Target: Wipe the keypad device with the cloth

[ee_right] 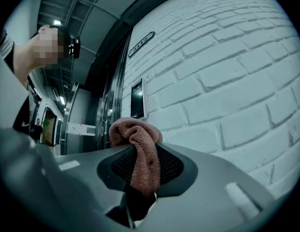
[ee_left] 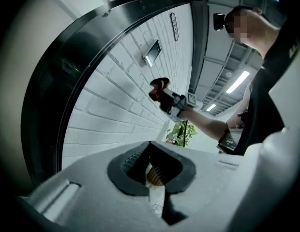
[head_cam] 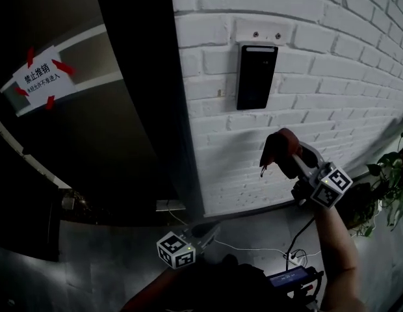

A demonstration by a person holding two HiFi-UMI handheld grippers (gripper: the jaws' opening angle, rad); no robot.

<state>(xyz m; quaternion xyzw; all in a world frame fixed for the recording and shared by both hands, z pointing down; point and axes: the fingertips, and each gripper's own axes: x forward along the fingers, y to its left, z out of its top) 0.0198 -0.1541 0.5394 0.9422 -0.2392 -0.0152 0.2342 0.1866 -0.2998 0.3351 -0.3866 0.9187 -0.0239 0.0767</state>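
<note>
The right gripper (head_cam: 287, 156) is clamped on the reddish-brown cloth (ee_right: 140, 151), held up near the white brick wall (head_cam: 344, 70) — below and just right of the black keypad device (head_cam: 256, 77), apart from it — while the left gripper (head_cam: 203, 233), jaws together on nothing, hangs low.

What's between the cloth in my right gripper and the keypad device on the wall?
Nothing but bare brick wall. The head view shows the cloth in the right gripper below the keypad device, apart from it.
</note>
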